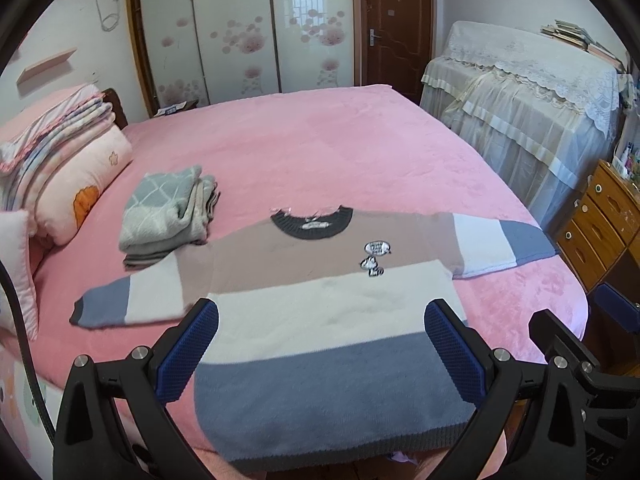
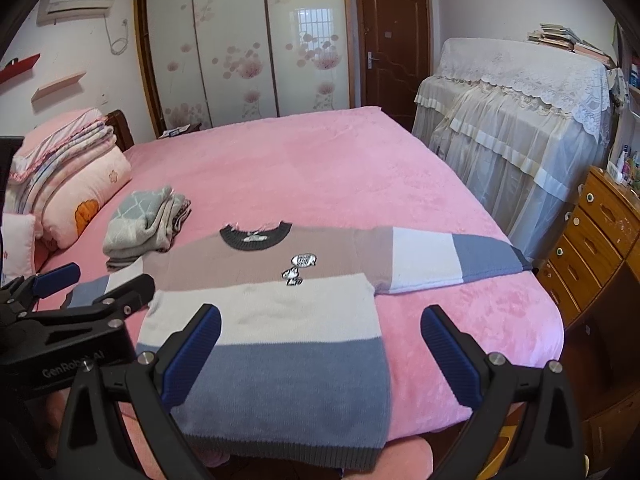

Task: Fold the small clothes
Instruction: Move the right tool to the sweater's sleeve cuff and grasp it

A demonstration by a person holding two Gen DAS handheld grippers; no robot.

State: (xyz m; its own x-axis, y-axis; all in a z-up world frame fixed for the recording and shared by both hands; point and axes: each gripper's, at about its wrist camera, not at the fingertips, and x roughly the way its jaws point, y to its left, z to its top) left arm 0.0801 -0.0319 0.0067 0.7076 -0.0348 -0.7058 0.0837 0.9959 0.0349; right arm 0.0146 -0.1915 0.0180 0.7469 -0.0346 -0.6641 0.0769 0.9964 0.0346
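Observation:
A small striped sweater lies flat, front up, on the pink bed, sleeves spread to both sides, its hem at the near edge. It has brown, white and blue-grey bands and a dark collar. It also shows in the right wrist view. My left gripper is open and empty, held above the sweater's lower body. My right gripper is open and empty, held above the sweater's right lower side. The left gripper also shows at the left of the right wrist view.
A stack of folded grey clothes sits on the bed left of the sweater. Pillows and folded blankets lie at the left. A lace-covered piece of furniture and a wooden drawer chest stand at the right.

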